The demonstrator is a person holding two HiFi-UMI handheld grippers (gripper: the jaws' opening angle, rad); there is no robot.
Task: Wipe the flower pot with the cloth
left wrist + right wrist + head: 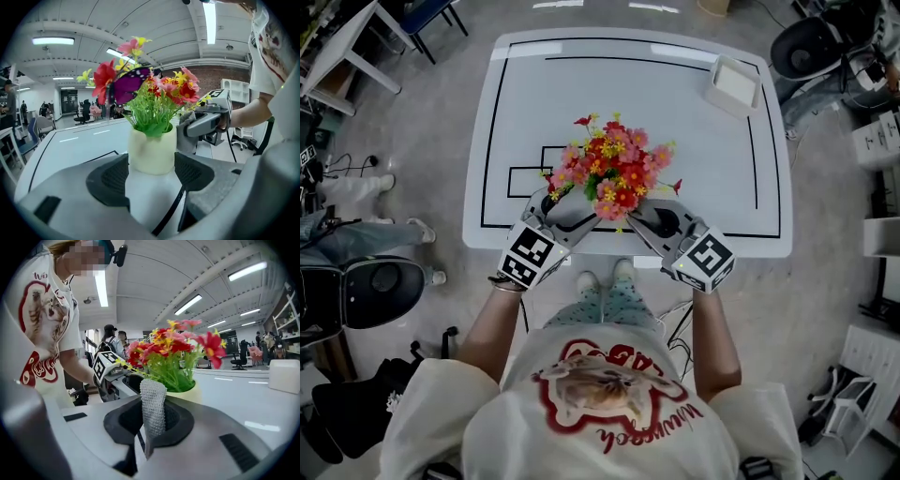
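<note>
We have the left gripper [151,174] clamped on the cream flower pot [152,149], with its two pads pressing the pot's sides. The pot is upright at the near edge of the white table [694,122], and its red, pink and yellow flowers [614,171] spread above both grippers. Our right gripper [153,423] is closed on a grey knit cloth [153,401] that sticks up between its jaws just beside the pot, though we cannot tell whether cloth and pot touch.

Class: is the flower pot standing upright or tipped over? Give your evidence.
Upright: the flower pot has a level rim and its stems rise straight, between the fingers of the left gripper.
</note>
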